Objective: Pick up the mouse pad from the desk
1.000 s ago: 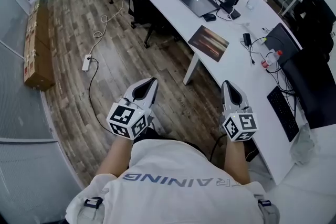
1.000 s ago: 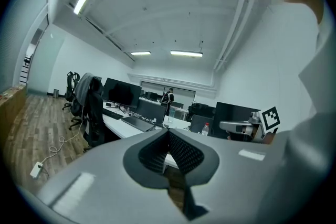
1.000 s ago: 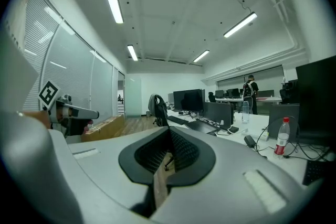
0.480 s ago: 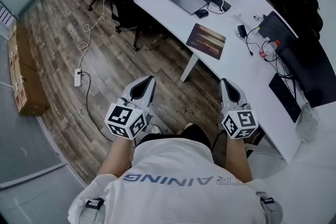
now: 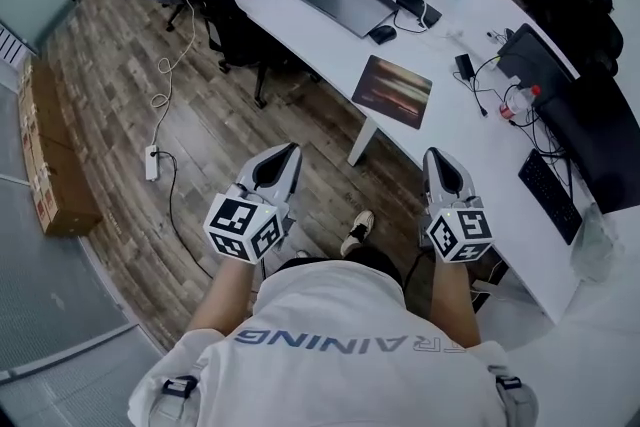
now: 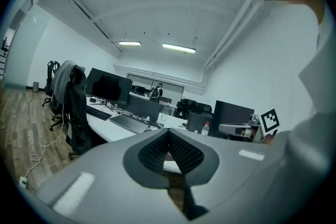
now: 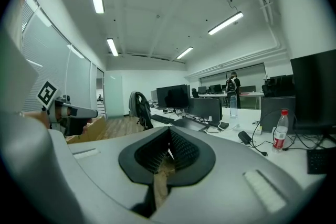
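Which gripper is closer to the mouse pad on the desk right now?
Right. In the head view the right gripper sits below the mouse pad and slightly right of it, by the desk edge; the left gripper is farther away, down-left, over the floor.

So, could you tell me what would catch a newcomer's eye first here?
The left gripper and right gripper stand out at the bottom centre, both shut and empty. Beyond them the dark mouse pad lies at the near edge of the long white desk.

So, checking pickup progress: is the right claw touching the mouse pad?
Apart. The head view shows bare desk between the right claw and the mouse pad.
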A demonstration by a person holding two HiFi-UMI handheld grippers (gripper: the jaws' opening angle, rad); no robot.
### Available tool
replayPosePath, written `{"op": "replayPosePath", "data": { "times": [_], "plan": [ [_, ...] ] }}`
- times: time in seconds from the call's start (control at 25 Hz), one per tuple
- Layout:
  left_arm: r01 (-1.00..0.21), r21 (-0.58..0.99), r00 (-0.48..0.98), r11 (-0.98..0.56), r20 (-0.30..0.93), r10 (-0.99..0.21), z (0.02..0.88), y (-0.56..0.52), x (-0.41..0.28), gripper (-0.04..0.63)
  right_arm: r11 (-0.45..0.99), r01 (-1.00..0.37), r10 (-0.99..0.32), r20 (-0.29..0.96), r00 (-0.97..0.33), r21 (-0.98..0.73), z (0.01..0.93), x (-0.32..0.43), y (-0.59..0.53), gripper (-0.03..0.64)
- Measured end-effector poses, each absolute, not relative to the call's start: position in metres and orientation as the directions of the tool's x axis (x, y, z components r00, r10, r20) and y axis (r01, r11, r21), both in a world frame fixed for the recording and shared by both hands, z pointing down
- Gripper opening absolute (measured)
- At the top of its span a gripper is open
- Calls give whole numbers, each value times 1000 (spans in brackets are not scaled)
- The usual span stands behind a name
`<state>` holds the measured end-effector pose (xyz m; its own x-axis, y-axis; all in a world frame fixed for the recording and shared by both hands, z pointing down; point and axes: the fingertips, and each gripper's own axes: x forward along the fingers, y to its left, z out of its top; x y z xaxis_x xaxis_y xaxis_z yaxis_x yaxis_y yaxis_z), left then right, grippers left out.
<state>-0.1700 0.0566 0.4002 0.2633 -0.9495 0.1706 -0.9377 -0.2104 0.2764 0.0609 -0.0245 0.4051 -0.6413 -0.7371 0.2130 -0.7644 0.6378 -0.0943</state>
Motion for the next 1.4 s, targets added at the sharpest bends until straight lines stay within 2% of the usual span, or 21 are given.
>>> {"op": "replayPosePath", "data": {
  "times": [0.84,1.04,1.4],
  "plan": [
    [-925,256,343,-280,249,-906,419,-178,-85,0,586,-790,-753,241,-613,-177,440,141,-242,14],
    [-888,280,438,-365,273,-857,435,-213,-82,0,511,-840,-791,283,-543,-182,453,146,-252,14],
    [-753,310,656,-581,283,-699,446,-284,-110,0,284,-949,-879,360,-313,-134,455,121,-258,14]
  ]
}}
